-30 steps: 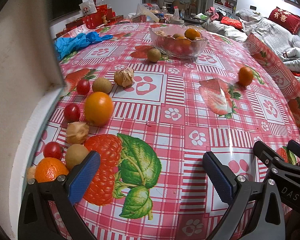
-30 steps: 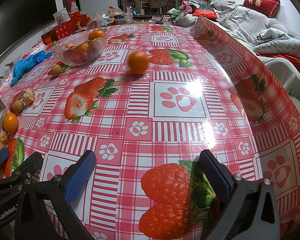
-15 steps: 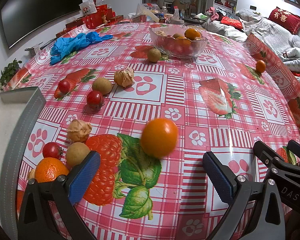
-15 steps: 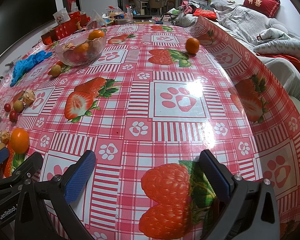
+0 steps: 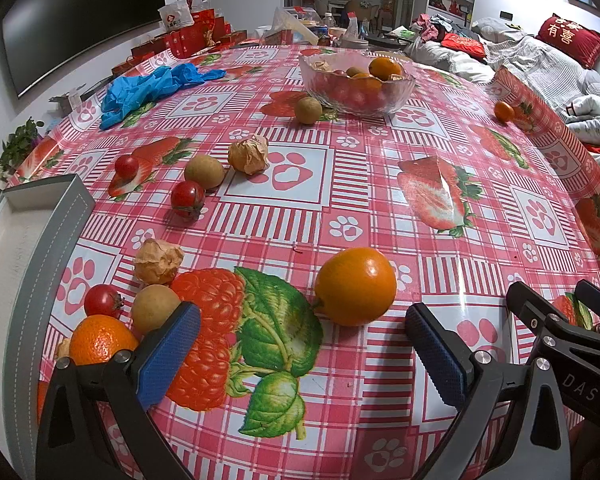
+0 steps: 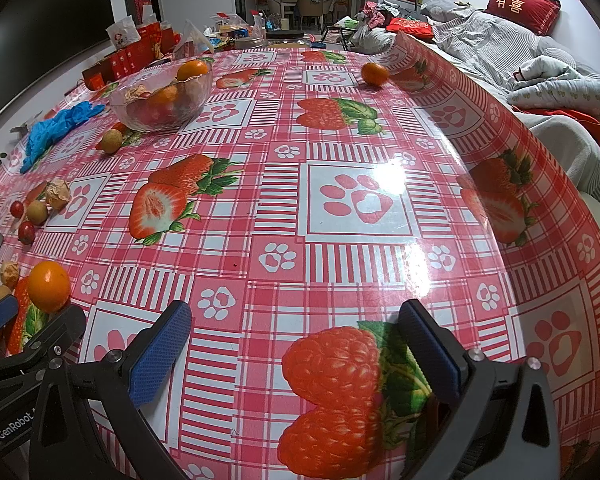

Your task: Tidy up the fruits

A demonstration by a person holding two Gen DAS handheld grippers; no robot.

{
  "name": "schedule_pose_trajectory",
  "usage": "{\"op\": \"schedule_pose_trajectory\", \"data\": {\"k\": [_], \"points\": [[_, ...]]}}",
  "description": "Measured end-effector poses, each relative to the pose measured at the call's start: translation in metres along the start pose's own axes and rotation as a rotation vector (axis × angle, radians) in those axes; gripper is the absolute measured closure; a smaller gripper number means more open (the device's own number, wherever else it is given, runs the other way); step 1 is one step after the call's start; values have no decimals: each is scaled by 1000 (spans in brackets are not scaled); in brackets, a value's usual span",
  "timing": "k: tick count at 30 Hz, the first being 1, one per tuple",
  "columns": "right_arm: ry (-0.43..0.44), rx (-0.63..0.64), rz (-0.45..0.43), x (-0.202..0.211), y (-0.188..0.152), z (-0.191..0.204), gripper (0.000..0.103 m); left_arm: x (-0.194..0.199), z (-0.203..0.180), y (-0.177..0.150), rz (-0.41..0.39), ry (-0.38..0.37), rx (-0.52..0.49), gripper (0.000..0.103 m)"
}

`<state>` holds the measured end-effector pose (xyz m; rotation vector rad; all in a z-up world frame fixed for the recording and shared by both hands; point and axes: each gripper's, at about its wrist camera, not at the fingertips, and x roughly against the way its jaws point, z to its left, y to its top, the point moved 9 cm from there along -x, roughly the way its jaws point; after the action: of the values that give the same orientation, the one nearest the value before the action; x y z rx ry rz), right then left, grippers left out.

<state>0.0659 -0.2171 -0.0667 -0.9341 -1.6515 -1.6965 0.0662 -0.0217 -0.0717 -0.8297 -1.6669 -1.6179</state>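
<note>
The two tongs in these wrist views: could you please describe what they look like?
Both match: the left tongs and right tongs have black, angular plastic frames with silver screws and two fingers faced with blue, finely textured pads. White lettering shows where each appears in the other's view: "DAS" on the right one, "GenRobot" on the left. No cables or sleeves are visible.

We see the mandarin (image 5: 100,340) only in part, because the left claw (image 5: 300,344) covers its lower side with one blue finger. The grey box (image 5: 40,248) to the left of this claw is cut by the picture edge. In the glass bowl (image 5: 358,80), far ahead, the red fruits are too blurred to name.
</note>
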Motion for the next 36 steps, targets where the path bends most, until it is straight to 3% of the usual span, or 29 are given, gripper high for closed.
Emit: {"op": "schedule_pose_trajectory", "data": {"k": [28, 33, 36], "points": [[0, 0, 0, 0, 0, -1, 0, 7, 0, -4, 19, 15, -10, 1], [0, 0, 0, 0, 0, -1, 0, 49, 8, 3, -83, 17, -46, 1], [0, 0, 0, 0, 0, -3, 0, 64, 32, 7, -127, 34, -16, 1]]}}
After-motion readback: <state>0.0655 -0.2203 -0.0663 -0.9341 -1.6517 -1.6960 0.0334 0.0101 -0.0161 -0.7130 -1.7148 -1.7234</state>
